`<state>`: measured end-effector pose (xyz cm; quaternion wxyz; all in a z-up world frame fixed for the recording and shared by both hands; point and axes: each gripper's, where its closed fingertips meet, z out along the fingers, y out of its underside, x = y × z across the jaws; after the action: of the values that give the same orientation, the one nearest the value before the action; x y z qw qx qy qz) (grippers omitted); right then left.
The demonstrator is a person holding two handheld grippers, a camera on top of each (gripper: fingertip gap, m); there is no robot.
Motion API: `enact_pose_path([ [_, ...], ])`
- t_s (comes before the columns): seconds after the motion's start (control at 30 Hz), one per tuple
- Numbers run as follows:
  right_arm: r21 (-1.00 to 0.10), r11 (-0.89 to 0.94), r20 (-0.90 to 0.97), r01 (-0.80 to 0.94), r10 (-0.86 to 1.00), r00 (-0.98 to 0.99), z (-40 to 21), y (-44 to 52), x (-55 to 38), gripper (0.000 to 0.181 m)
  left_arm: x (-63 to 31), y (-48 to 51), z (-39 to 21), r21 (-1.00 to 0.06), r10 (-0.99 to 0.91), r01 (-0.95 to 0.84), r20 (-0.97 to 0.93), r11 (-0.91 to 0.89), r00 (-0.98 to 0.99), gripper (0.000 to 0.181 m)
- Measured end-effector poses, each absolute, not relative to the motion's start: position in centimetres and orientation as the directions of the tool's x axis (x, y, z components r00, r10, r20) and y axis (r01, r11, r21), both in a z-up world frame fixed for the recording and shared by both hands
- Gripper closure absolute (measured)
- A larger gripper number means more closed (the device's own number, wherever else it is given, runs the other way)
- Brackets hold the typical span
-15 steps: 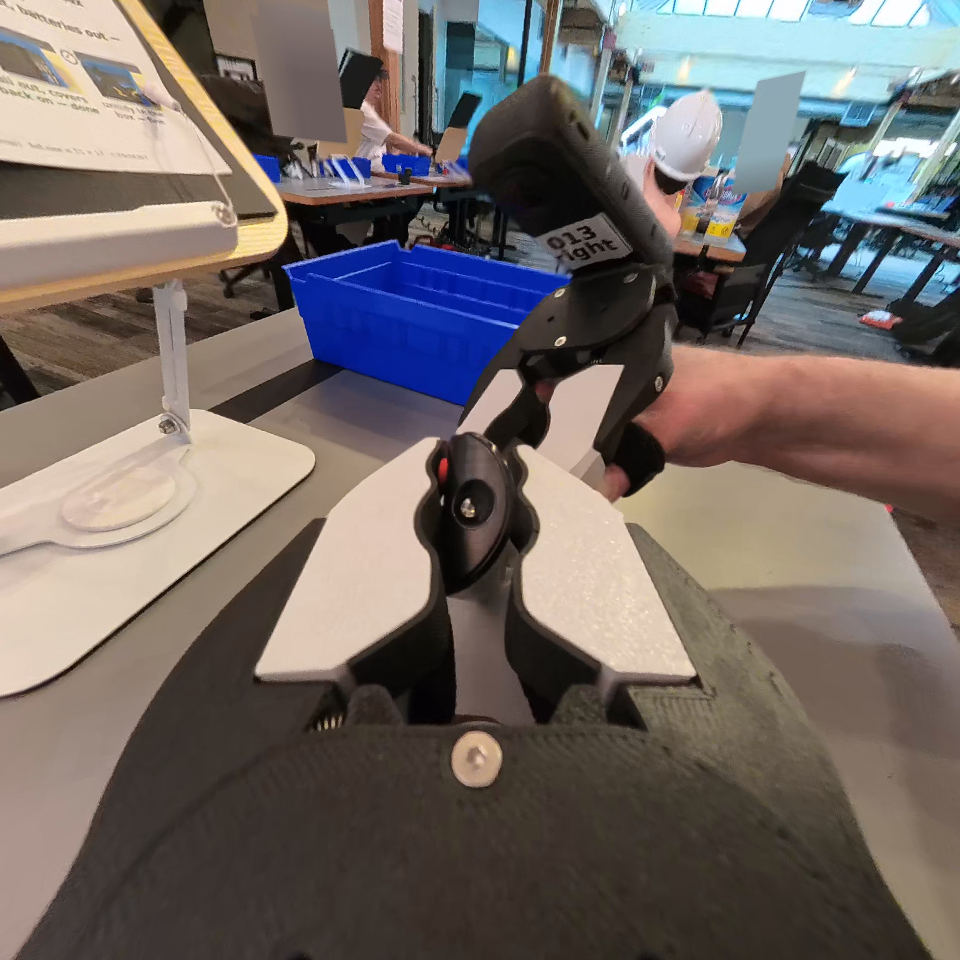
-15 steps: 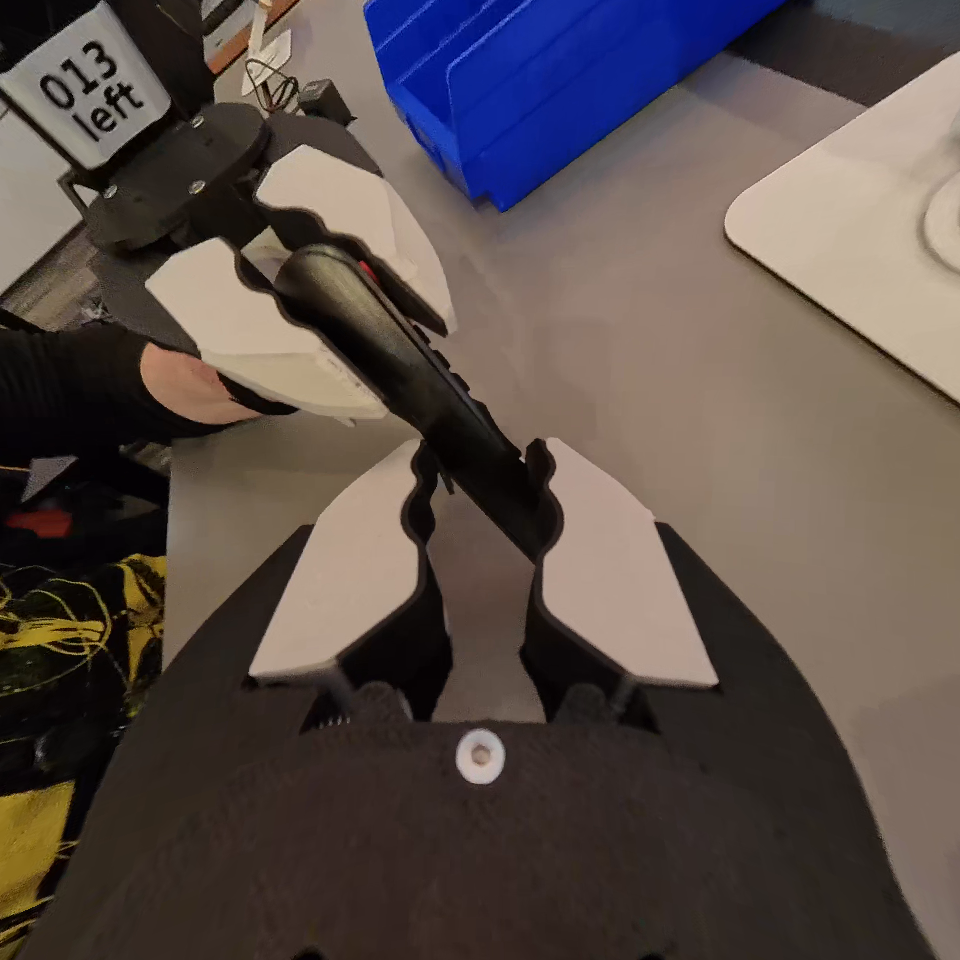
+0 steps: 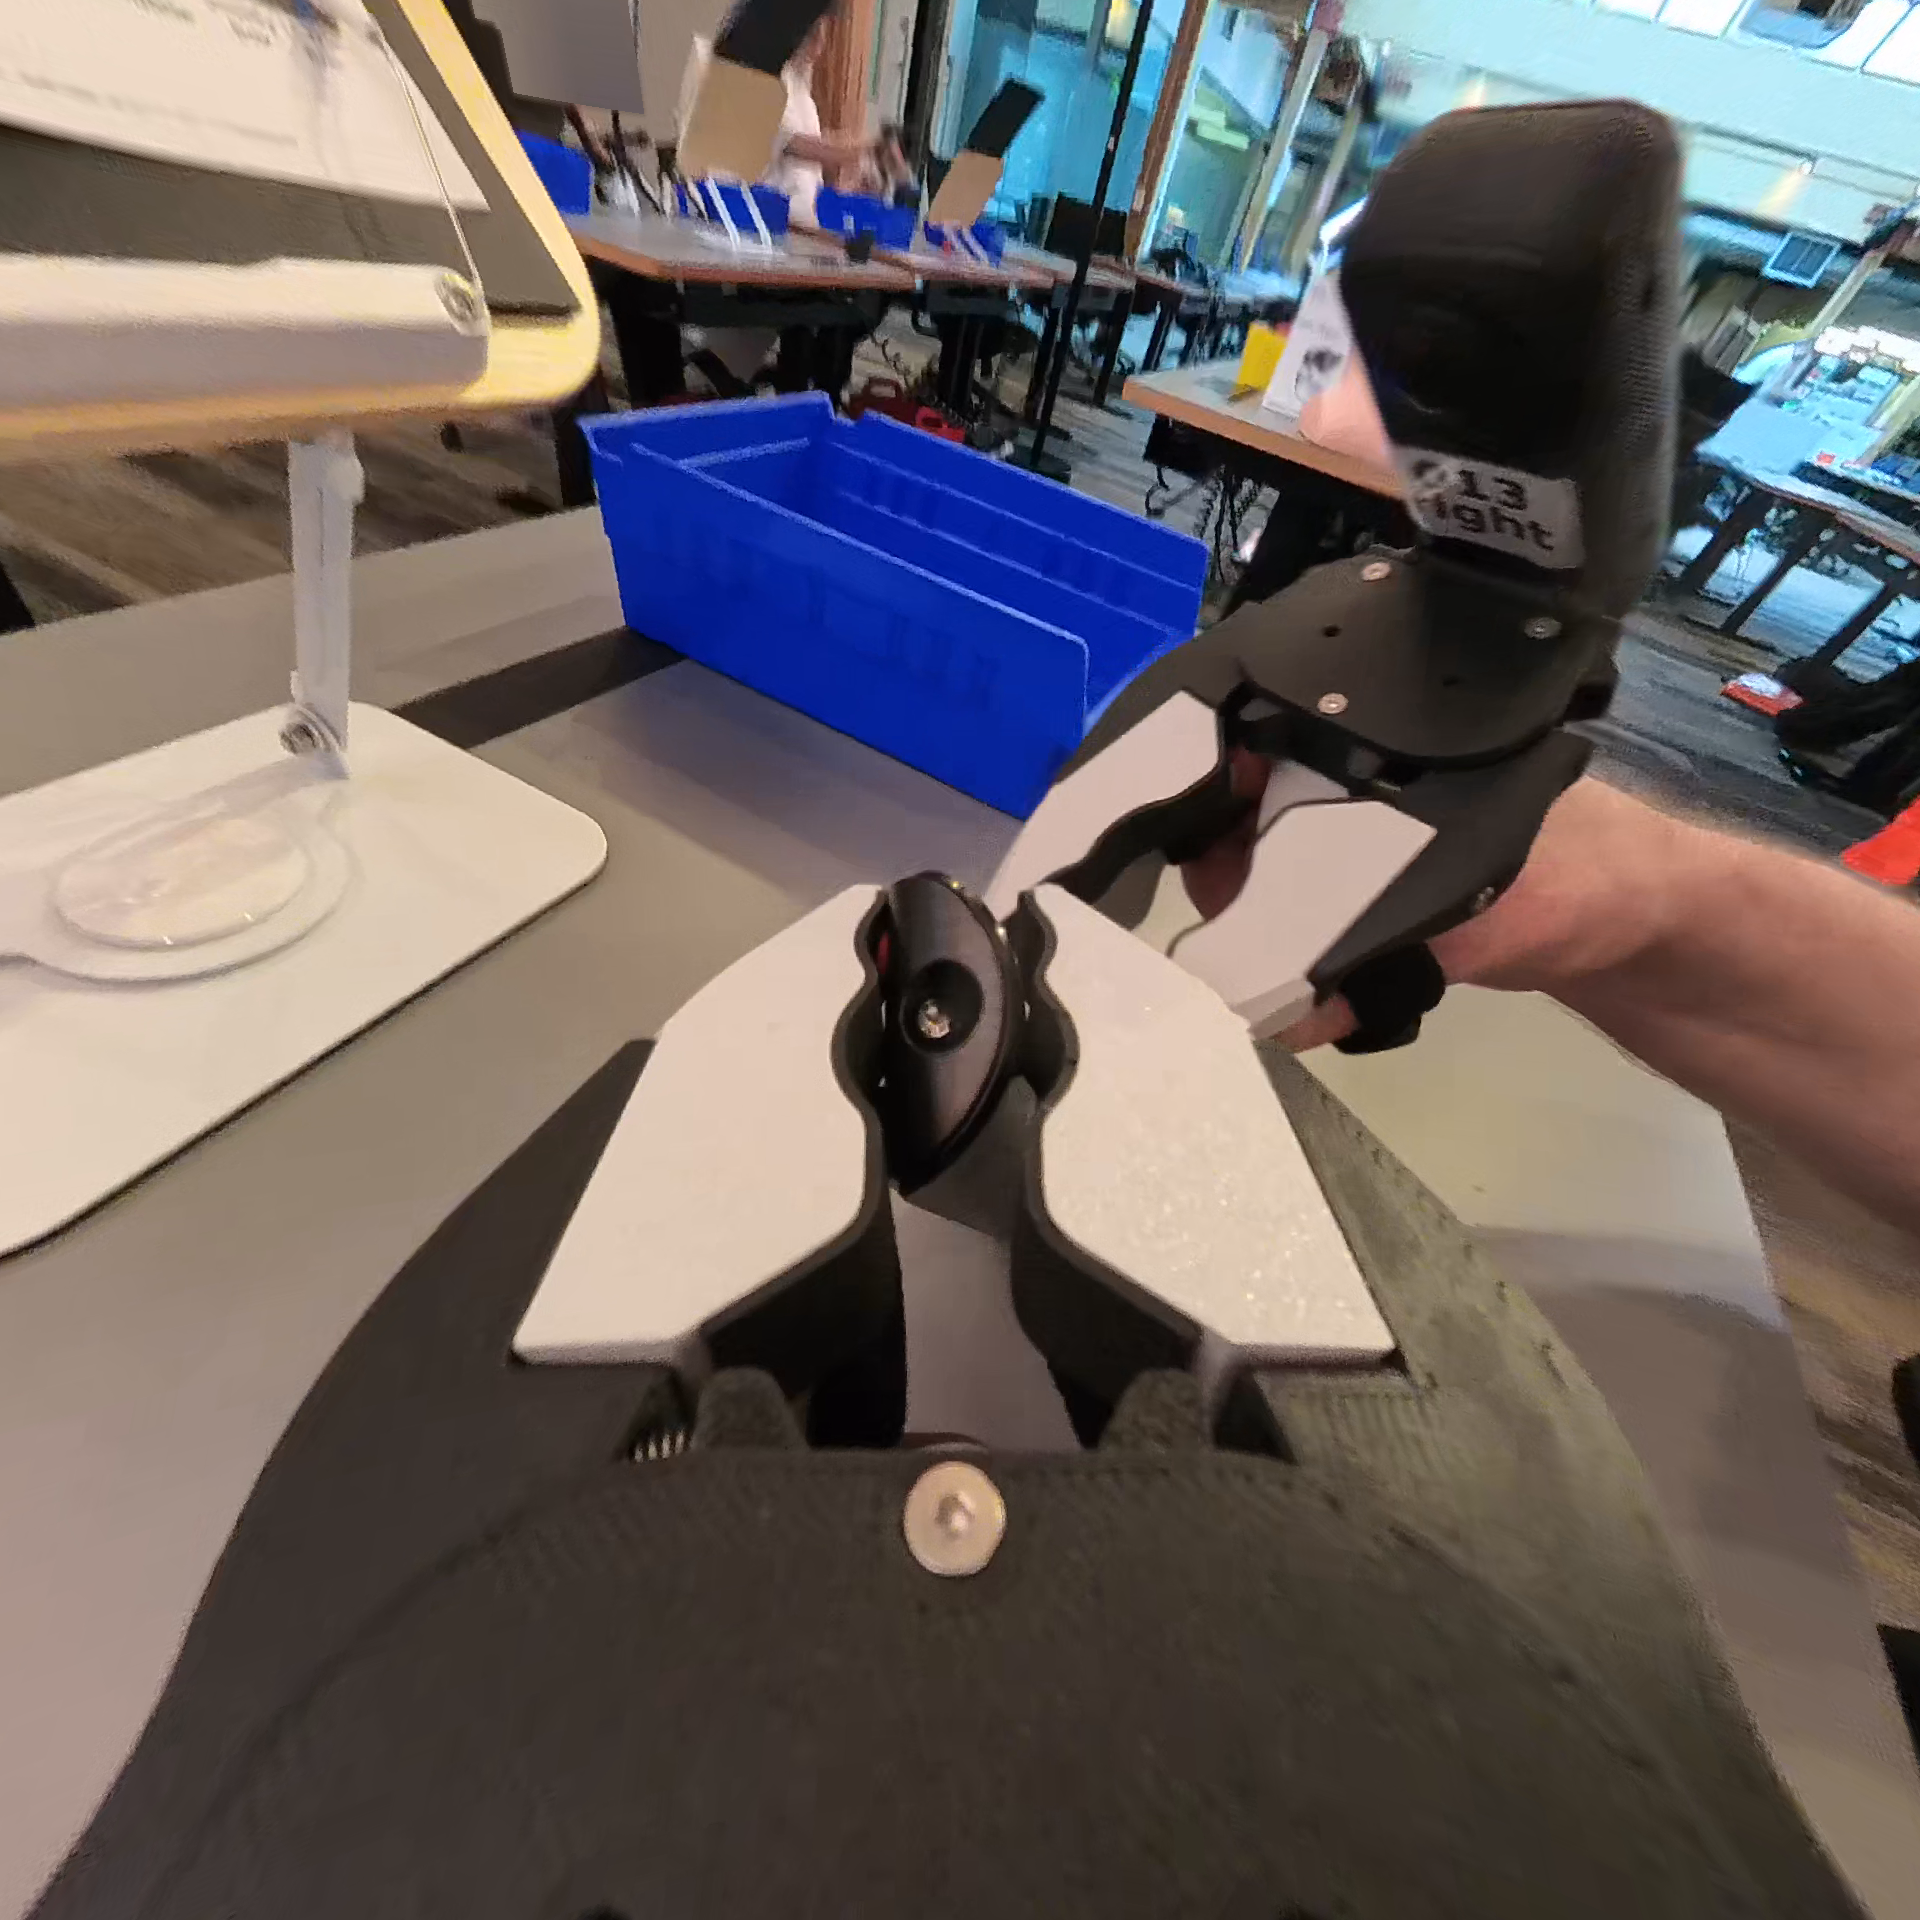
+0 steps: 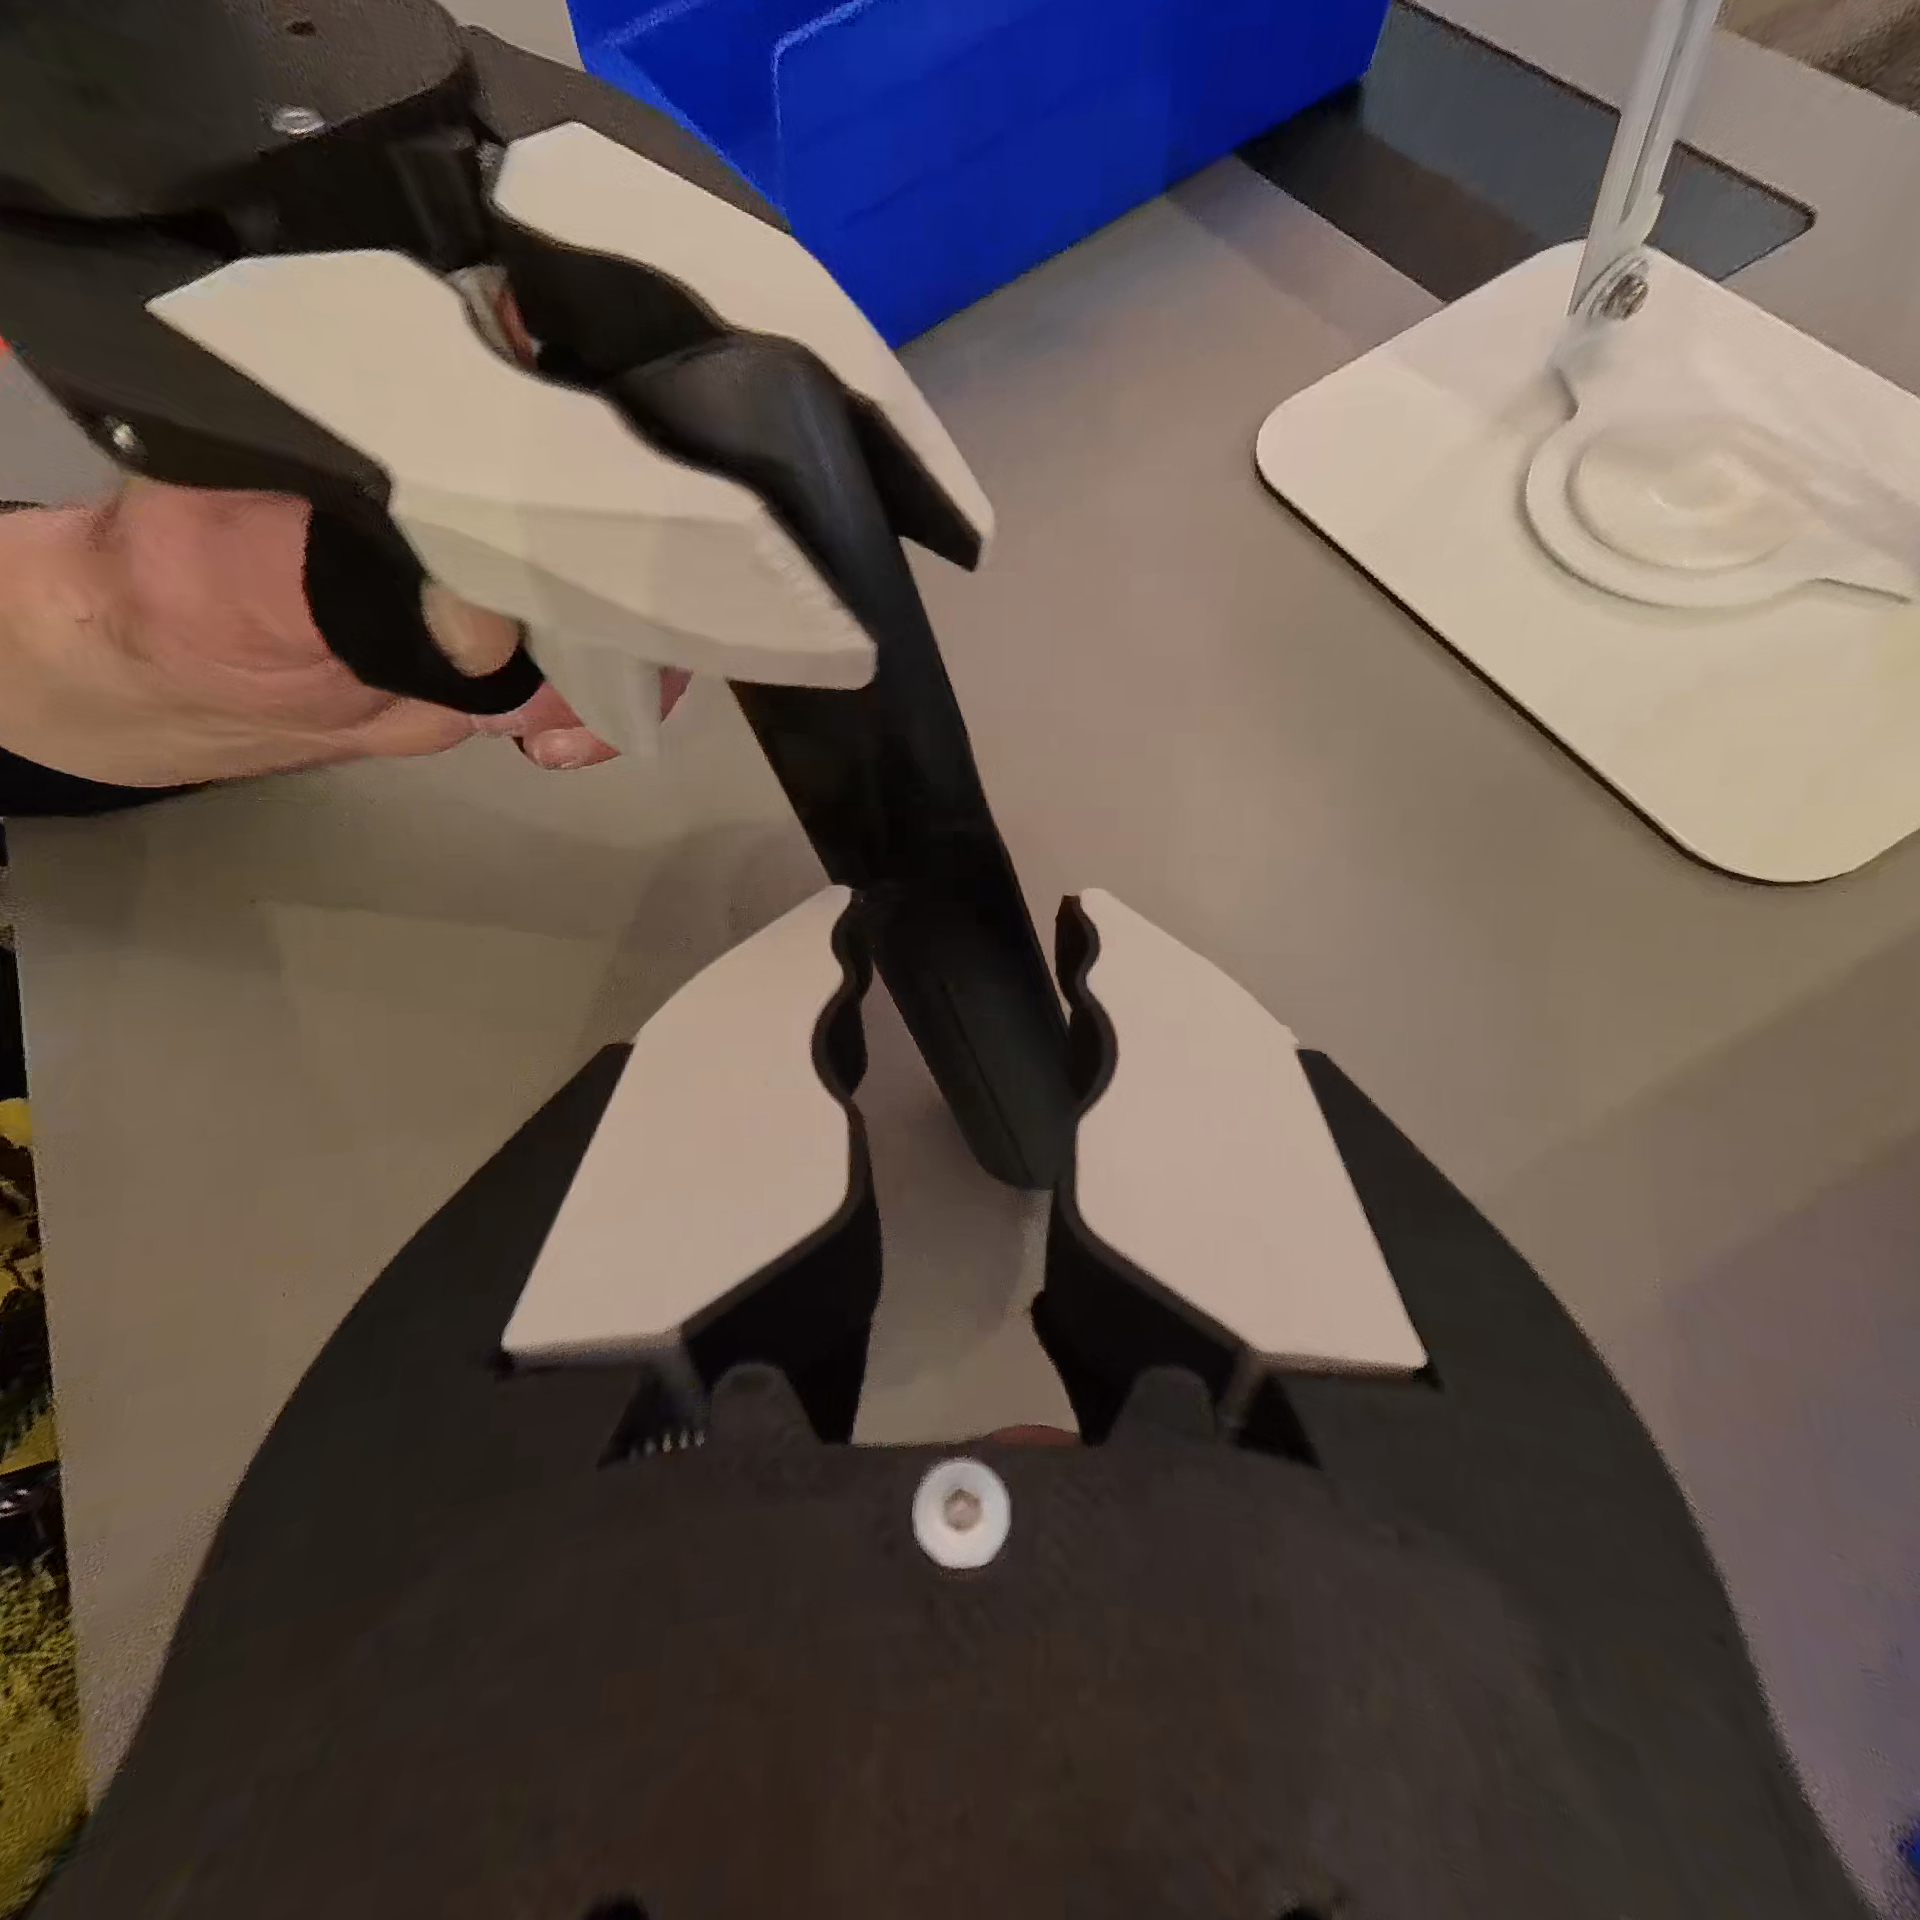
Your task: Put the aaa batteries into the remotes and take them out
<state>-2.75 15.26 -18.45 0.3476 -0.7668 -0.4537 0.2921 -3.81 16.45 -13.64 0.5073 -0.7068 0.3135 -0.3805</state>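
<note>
Two tongs (image 3: 945, 935) (image 4: 961, 935), one black remote (image 4: 914, 831), labelled.

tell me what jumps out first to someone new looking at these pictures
A long black plastic remote spans the middle, held above the grey table: the left gripper is clamped on one end, while the right gripper has its fingers around the other end with a gap on one side. Behind stands a bright blue plastic bin.

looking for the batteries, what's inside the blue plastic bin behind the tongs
The blue plastic bin shows only upright blue dividers; no batteries are visible. Its floor is hidden by the near wall, so something could lie low inside.
</note>
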Motion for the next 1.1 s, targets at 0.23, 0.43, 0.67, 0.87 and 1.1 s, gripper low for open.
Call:
enact_pose_path([
  [0.23, -0.762, 0.069, 0.424, 0.645, 0.805, 0.415, -17.6, 14.1, -3.4, 0.104, -3.4, 17.4, -14.5, -0.853, -0.765, -0.097, 0.404, -0.513, 0.501, 0.159],
  [0.43, -0.579, 0.226, 0.701, 0.783, 0.629, 0.337, -20.3, 14.9, -5.1, 0.117, -3.5, 19.2, -16.2, -0.737, -0.644, 0.009, 0.596, -0.675, 0.48, 0.159],
  [0.67, -0.457, 0.296, 0.814, 0.839, 0.52, 0.259, -21.0, 16.3, -5.5, 0.125, -3.9, 20.3, -17.5, -0.698, -0.594, 0.04, 0.636, -0.715, 0.492, 0.159],
  [0.87, -0.35, 0.374, 0.877, 0.859, 0.454, 0.16, -21.8, 16.5, -5.9, 0.141, -4.2, 21.4, -19.0, -0.663, -0.552, 0.059, 0.666, -0.746, 0.502, 0.158],
  [1.1, -0.369, 0.353, 0.825, 0.86, 0.55, 0.128, -22.1, 17.0, -5.8, 0.147, -4.4, 21.8, -19.8, -0.662, -0.549, 0.042, 0.654, -0.749, 0.521, 0.159],
])
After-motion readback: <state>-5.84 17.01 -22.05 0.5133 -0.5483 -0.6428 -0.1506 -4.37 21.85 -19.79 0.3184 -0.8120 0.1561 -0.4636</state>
